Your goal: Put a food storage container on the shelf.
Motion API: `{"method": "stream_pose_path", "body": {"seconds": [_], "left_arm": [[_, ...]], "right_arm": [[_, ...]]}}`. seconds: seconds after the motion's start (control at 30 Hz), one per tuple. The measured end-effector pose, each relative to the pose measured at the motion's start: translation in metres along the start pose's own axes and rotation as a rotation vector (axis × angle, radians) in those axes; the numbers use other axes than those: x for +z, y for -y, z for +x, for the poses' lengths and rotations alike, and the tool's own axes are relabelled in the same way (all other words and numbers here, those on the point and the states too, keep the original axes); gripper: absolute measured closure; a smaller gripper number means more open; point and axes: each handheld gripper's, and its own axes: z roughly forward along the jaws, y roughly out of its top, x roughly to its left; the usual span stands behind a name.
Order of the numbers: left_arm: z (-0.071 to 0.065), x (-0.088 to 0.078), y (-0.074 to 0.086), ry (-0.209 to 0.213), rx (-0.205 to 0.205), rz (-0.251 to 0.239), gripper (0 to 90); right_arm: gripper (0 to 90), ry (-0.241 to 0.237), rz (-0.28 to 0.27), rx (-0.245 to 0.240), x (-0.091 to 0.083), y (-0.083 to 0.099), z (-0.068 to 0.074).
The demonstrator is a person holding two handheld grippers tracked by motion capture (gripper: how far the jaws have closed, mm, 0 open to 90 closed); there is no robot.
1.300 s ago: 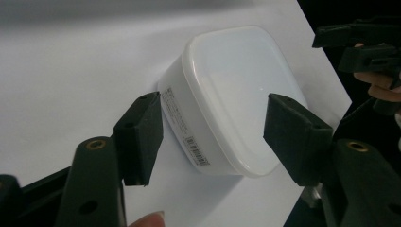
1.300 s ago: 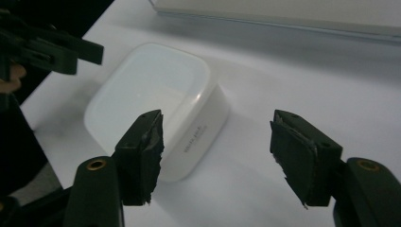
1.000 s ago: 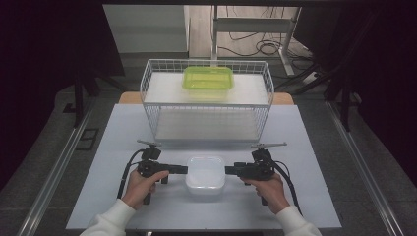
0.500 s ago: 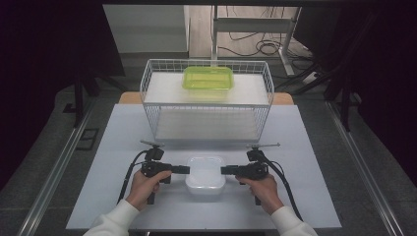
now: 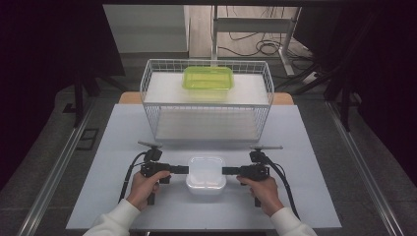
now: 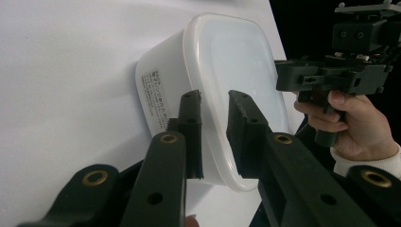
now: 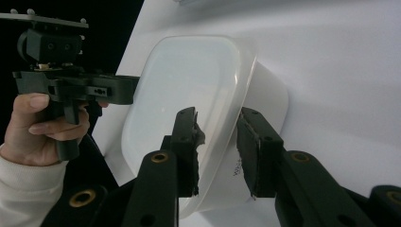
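Observation:
A white lidded container (image 5: 206,169) sits on the white table, near the front edge and between my two hands. My left gripper (image 5: 187,170) points at it from the left and my right gripper (image 5: 223,170) from the right, both lying level. In the left gripper view the jaws (image 6: 215,113) straddle the container's (image 6: 231,52) lid rim and have just been closing, with a slim gap still showing. In the right gripper view the jaws (image 7: 217,127) bracket the opposite rim of the container (image 7: 189,71) the same way, also closing, with a little room left.
A white wire basket (image 5: 206,103) stands behind the container at mid table. A green lidded box (image 5: 208,77) rests on its raised back shelf. Cables trail from both grippers toward the front edge. Metal rails run along both sides of the table (image 5: 314,162).
Both grippers' jaws have narrowed around the container's rim. The right hand has crept slightly inward toward the container; the left hand has stayed put.

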Motion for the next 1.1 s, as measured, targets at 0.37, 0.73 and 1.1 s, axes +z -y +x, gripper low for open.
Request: {"method": "stream_pose_path", "body": {"seconds": [0.37, 0.73, 1.1], "left_arm": [[-0.004, -0.005, 0.003, 0.007, 0.021, -0.021, 79.3], [-0.011, -0.007, 0.004, -0.012, 0.081, -0.024, 79.6], [-0.027, -0.017, 0.002, -0.017, 0.158, -0.073, 79.6]], "right_arm": [[75.5, -0.051, -0.018, 0.020, -0.006, 0.002, 0.000], [79.5, -0.071, -0.042, -0.024, -0.011, 0.000, 0.004], [79.6, -0.066, -0.089, -0.130, -0.021, -0.002, 0.019]]}}
